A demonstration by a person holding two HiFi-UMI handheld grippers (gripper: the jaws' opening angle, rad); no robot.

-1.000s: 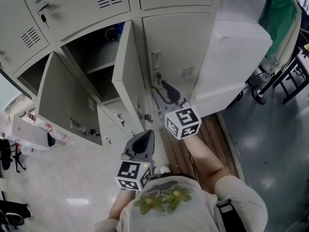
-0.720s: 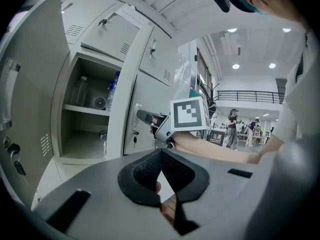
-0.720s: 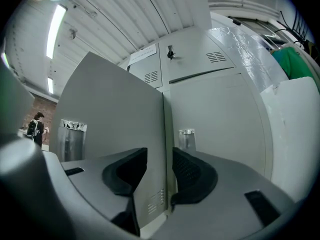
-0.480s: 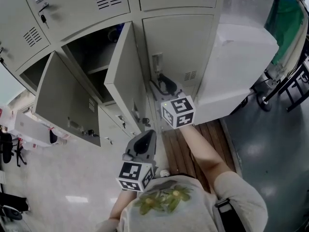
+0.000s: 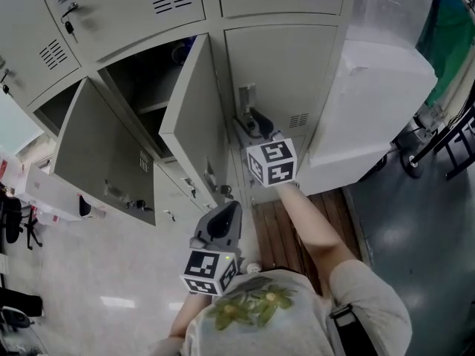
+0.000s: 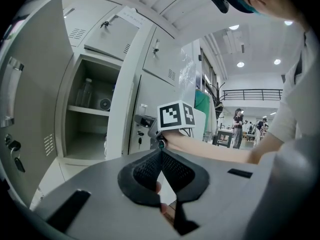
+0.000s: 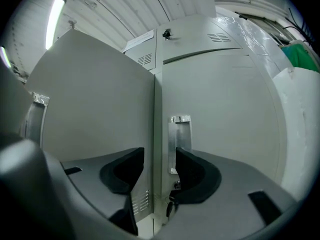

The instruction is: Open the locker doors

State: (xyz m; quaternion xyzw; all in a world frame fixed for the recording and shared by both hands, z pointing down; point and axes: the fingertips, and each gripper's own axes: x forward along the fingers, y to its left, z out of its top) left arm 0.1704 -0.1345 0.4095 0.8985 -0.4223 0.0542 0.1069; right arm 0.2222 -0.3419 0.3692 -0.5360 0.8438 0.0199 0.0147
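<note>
Closer now to the shut locker door (image 5: 286, 73), the right hand-held gripper (image 5: 256, 124) has jaws apart, just widened, empty, short of the handle (image 7: 179, 144); left hand-held gripper (image 6: 161, 159) is closed, idle; risk: an off-centre approach clips the neighbouring open door (image 5: 193, 117) or slips off the handle.

Head view looks steeply down; all three share the grey metal locker door (image 7: 220, 114) ahead of the right hand-held gripper (image 7: 160, 153).
</note>
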